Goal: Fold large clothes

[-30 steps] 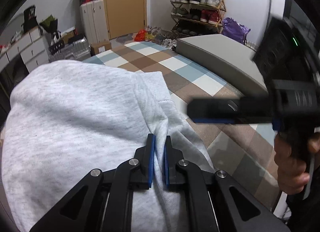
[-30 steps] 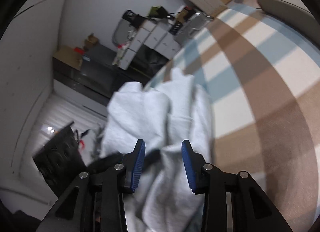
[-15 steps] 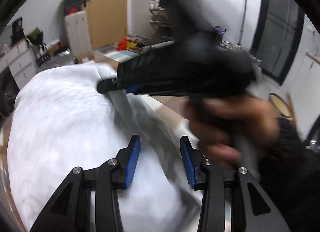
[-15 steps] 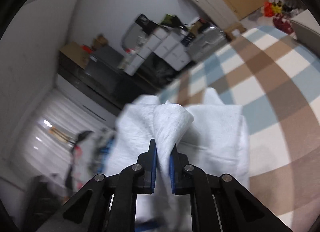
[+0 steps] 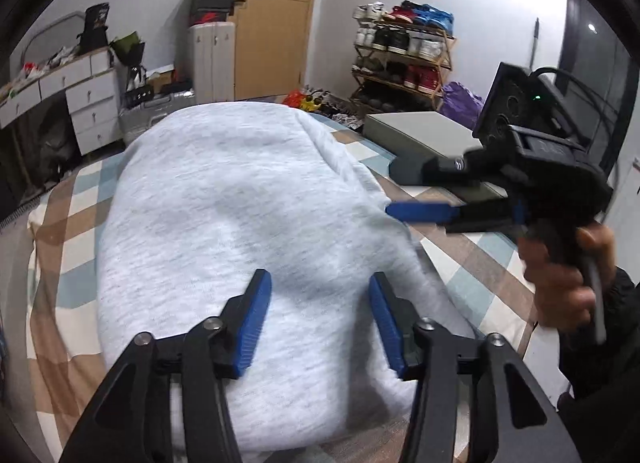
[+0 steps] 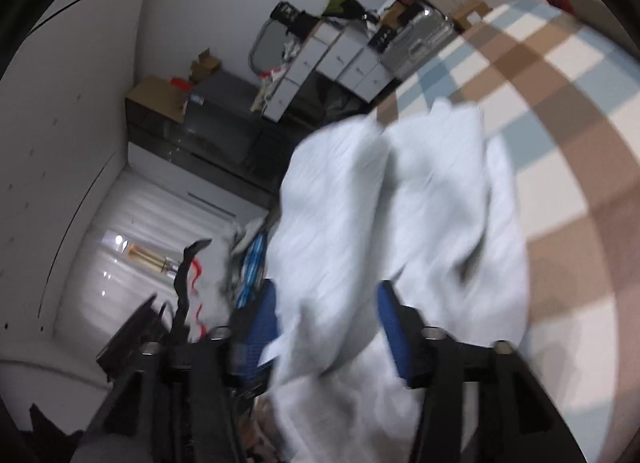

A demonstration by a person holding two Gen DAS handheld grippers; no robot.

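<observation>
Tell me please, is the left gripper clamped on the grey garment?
No, the left gripper stands open above the grey garment, pinching no fabric.

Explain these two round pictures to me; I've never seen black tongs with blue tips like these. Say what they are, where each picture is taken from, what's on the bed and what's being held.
There is no robot here: a person holds a hand-operated gripper in each hand, each with two blue-padded fingers and a wide-angle camera looking along them. One picture looks along the left gripper, the other along the right gripper. In the left view the right gripper and the hand holding it also show. A light grey garment lies folded on a checked bedspread. Both grippers' jaws are opening, with cloth lying between the fingers; nothing is gripped.
</observation>
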